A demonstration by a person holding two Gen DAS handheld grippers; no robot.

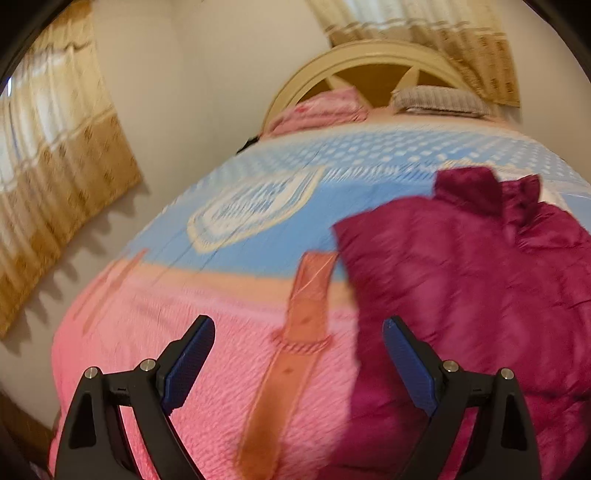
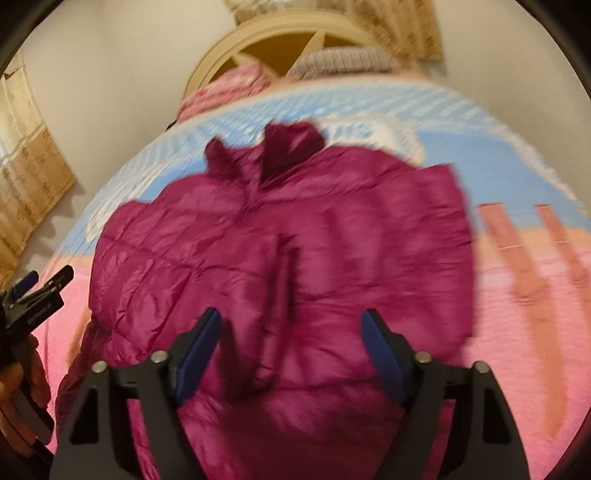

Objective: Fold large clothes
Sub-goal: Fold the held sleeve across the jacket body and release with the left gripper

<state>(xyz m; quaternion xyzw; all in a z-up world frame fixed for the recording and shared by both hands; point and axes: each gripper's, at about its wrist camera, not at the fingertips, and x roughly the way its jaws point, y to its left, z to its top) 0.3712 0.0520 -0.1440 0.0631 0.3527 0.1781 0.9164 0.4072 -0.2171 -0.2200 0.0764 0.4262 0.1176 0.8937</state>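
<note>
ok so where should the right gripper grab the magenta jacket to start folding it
Probably the jacket's side edge nearest the right gripper, coming in low from the bedspread side. It lies flat, collar toward the headboard, and that edge looks thin and free. Motion blur hides the finer seams.

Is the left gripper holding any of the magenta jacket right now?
No. The left gripper is open with only pink bedspread showing between its fingers, and the magenta jacket lies off to its right.

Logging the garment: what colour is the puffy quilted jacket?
Magenta puffy quilted jacket, plain, no pattern; clearest in the right wrist view.
</note>
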